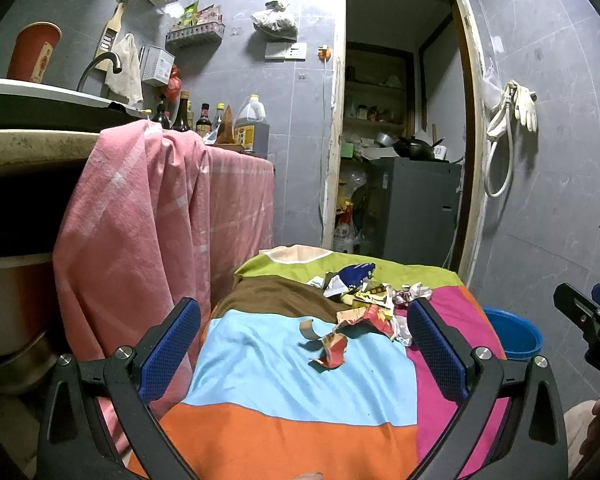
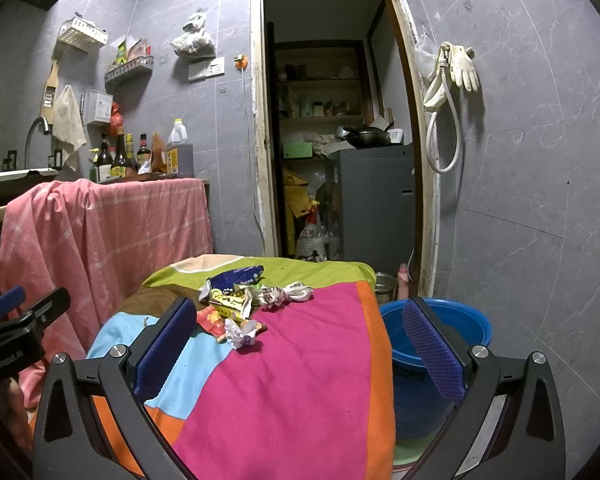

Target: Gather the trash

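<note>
Both tongs [image 1: 304, 344] [image 2: 300, 344] apparently empty, spread.

table cover [image 2: 308, 360]: matt woven cloth in colour blocks, softly creased
trash [image 2: 236, 304]: crumpled paper and glossy printed wrappers, torn edges
bucket [image 2: 472, 324]: smooth blue plastic, slight sheen
left gripper [image 1: 304, 344]: matt black plastic frame, bright metal screws, blue pads with a rough dotted texture
right gripper [image 2: 300, 344]: same matt black frame, metal screws, textured blue pads
pink drape [image 1: 140, 216]: thin matt cloth, wrinkled
walls [image 2: 540, 160]: smooth grey tiles, faint marbling
gloves [image 2: 464, 68]: pale rubber, dull finish
</note>
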